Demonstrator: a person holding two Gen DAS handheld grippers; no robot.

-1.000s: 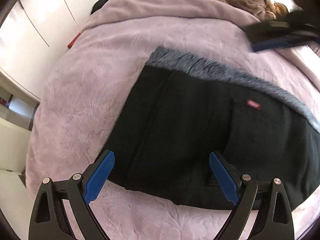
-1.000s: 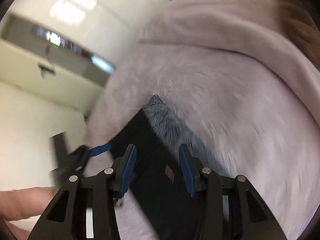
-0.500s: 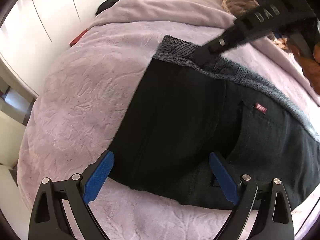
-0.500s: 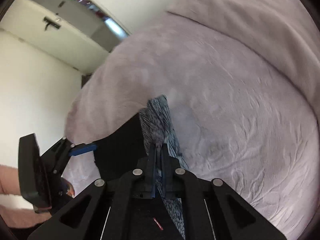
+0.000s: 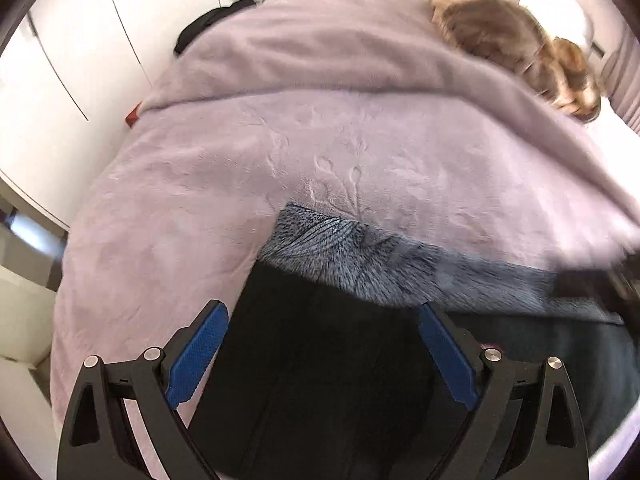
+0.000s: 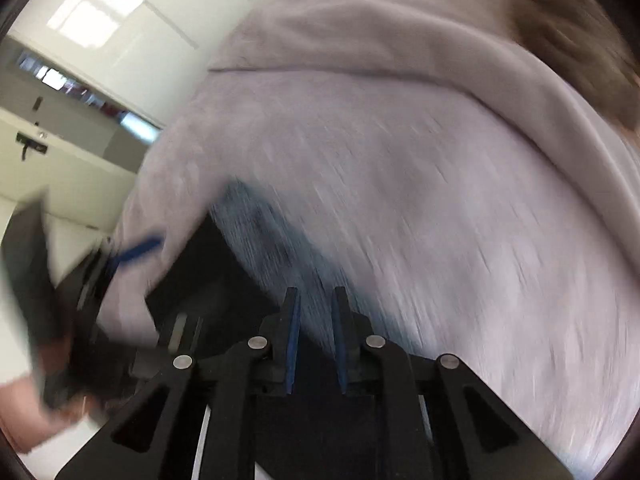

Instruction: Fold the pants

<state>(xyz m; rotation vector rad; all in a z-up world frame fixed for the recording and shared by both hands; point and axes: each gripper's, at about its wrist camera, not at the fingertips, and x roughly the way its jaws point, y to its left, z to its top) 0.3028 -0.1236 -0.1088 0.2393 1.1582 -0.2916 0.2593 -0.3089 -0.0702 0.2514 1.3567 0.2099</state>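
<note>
Black pants (image 5: pixel 320 360) with a grey fleecy lining (image 5: pixel 360 260) turned out along the far edge are laid flat on a lilac blanket (image 5: pixel 320 152). Just above the pants' near part, the left tongs (image 5: pixel 322 354) are held spread wide, gripping nothing. At the lining, the right tongs (image 6: pixel 316 344) are seen narrowly parted; whether cloth is pinched cannot be told through the blur. Beyond the pants, a brown furry thing (image 5: pixel 512 36) is seen.

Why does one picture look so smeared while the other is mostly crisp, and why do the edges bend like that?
Right wrist view: heavy motion blur streaks the blanket and the pants; only the right hand-held gripper stays sharp. Left wrist view: mostly crisp, with blur at the right edge and blown-out daylight at the top. Both views: the fisheye lens curves the edges and leaves dark corners.
</note>
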